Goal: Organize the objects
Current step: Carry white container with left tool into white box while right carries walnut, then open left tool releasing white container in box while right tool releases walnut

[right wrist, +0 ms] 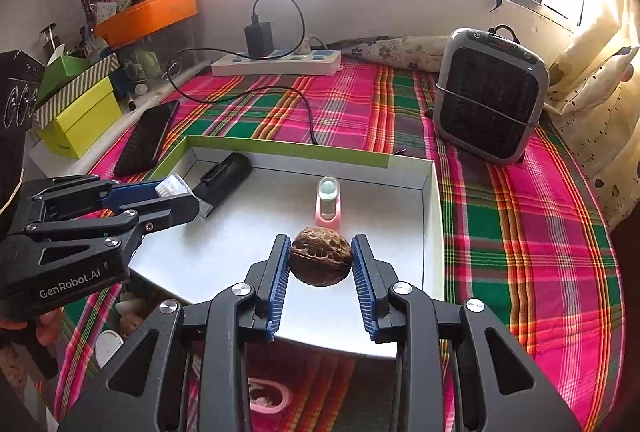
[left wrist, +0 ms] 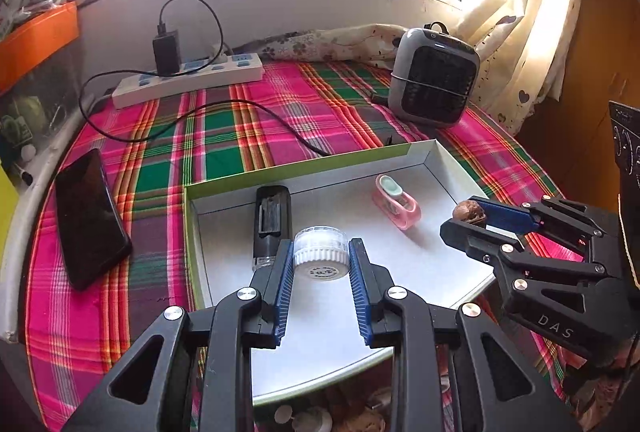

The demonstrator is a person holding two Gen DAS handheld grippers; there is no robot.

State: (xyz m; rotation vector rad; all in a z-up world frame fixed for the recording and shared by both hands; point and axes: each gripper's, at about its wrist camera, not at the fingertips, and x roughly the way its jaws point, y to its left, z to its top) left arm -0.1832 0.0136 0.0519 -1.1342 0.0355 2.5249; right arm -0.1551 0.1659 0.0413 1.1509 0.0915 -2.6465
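Observation:
A shallow white box with a green rim [left wrist: 296, 168] [right wrist: 432, 200] lies on the plaid cloth. Inside it lie a black rectangular device [left wrist: 271, 220] [right wrist: 226, 178] and a pink clip-like item [left wrist: 398, 202] [right wrist: 329, 201]. My left gripper [left wrist: 321, 252] [right wrist: 176, 192] is shut on a small clear jar with a white ribbed lid [left wrist: 320, 250] [right wrist: 173, 186], held above the box's left part. My right gripper [right wrist: 321, 260] [left wrist: 470, 216] is shut on a brown walnut [right wrist: 321, 261] [left wrist: 469, 212], held above the box's right part.
A black phone [left wrist: 90, 216] [right wrist: 148, 138] lies left of the box. A power strip with charger and cable [left wrist: 188, 76] [right wrist: 276, 62] sits at the back. A grey heater [left wrist: 434, 78] [right wrist: 490, 96] stands back right. Small items [left wrist: 320, 416] lie under the box's near edge.

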